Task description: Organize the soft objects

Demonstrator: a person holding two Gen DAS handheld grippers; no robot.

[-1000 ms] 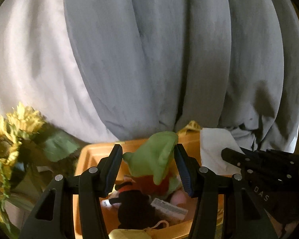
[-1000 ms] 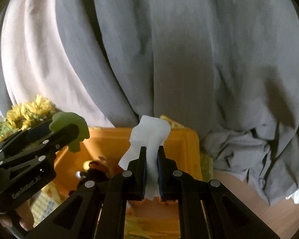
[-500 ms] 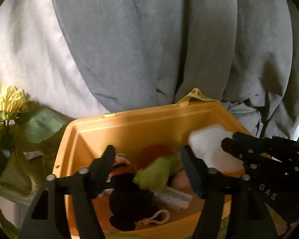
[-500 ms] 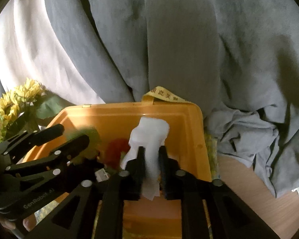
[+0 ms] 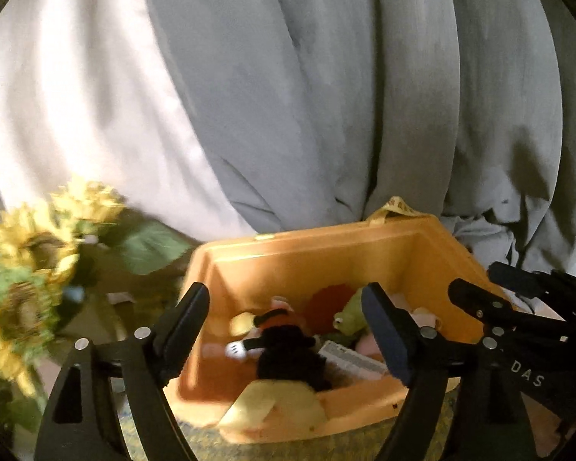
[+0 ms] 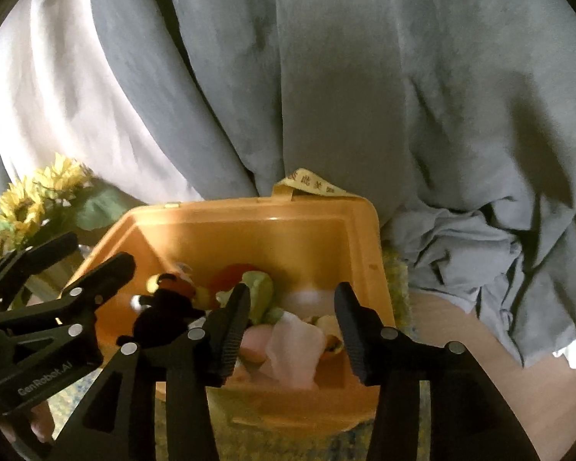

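In the left wrist view, the left gripper [image 5: 288, 322] sits low in the frame with its jaws opening and nothing between them, over the orange bin [image 5: 326, 246] at lower centre, where the green frog toy [image 5: 349, 317] lies beside a black plush [image 5: 288, 353]. In the right wrist view, the right gripper [image 6: 292, 322] is also opening, empty, with the white cloth [image 6: 293, 347] lying in the bin below it. Both soft objects look delivered; anything left to gather lies outside these views.
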